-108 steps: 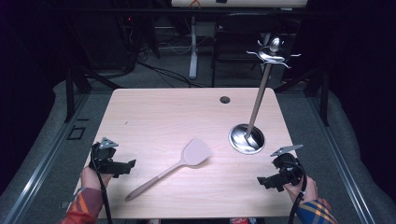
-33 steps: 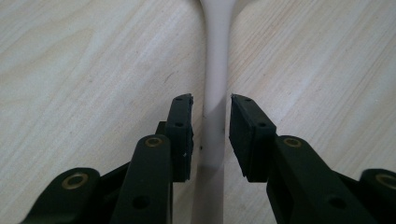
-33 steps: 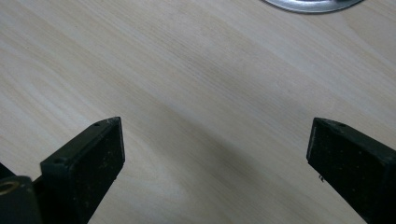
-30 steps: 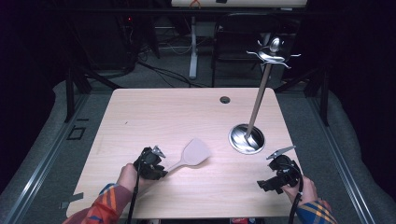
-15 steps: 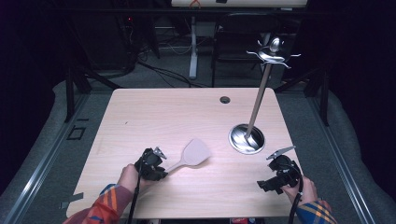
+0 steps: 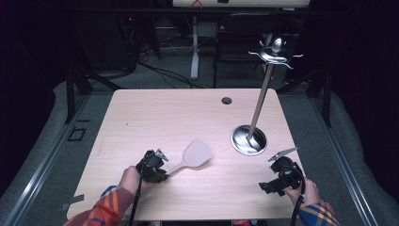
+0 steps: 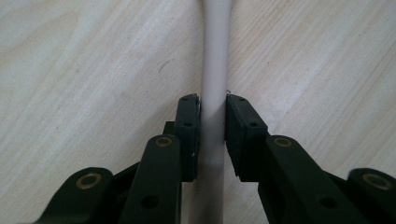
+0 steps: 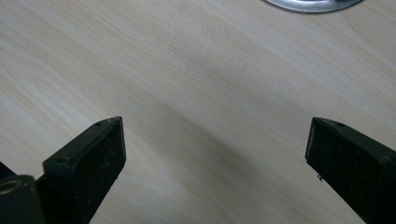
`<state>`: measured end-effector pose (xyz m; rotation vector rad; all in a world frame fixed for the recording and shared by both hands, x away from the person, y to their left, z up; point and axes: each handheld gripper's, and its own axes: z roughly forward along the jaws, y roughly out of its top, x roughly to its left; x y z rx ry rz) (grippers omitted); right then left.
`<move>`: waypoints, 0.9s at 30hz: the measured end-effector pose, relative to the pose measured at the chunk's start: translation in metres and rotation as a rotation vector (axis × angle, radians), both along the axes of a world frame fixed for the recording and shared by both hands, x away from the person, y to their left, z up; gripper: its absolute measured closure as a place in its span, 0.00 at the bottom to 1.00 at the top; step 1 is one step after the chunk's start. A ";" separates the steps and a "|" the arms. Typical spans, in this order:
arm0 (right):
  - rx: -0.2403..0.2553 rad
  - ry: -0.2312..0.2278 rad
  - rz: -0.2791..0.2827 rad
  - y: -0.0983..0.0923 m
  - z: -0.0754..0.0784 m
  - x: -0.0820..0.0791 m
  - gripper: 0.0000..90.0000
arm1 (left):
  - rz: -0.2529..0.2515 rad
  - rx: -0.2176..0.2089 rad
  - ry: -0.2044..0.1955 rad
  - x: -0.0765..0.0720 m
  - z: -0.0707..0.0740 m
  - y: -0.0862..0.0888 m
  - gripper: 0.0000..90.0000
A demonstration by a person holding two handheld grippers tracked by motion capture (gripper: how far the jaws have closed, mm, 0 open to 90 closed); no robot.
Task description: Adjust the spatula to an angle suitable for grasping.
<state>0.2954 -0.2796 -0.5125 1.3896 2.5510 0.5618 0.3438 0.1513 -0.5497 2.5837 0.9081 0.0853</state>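
Left gripper view shows the left gripper (image 7: 212,121) clamped on the spatula (image 6: 190,157) handle, probably light, stiff and smooth; right gripper (image 8: 215,154) jaws stand apart.

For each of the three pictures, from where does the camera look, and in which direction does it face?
High view: sits above the person's side, faces forward and down on the table; both hands and sleeves show.
Left gripper view: rides on the left gripper, looks along its jaws, shut on the spatula handle.
Right gripper view: rides on the right gripper, looks along its open jaws at bare wood and the stand base.
Shared: the high view also shows the spatula and the stand.
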 end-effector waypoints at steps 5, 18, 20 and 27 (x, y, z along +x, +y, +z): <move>0.014 -0.005 -0.002 0.000 0.000 -0.001 0.05 | -0.012 0.003 -0.012 -0.001 0.000 -0.001 0.84; 0.013 -0.004 -0.002 0.000 0.000 -0.001 0.05 | -0.054 -0.010 -0.046 -0.001 0.005 0.002 0.87; 0.006 -0.001 0.000 -0.001 0.000 0.000 0.05 | -0.058 -0.022 -0.044 -0.001 0.006 0.003 0.87; 0.011 0.000 0.000 -0.001 -0.001 0.000 0.05 | -0.069 -0.015 -0.038 -0.001 0.006 0.004 0.87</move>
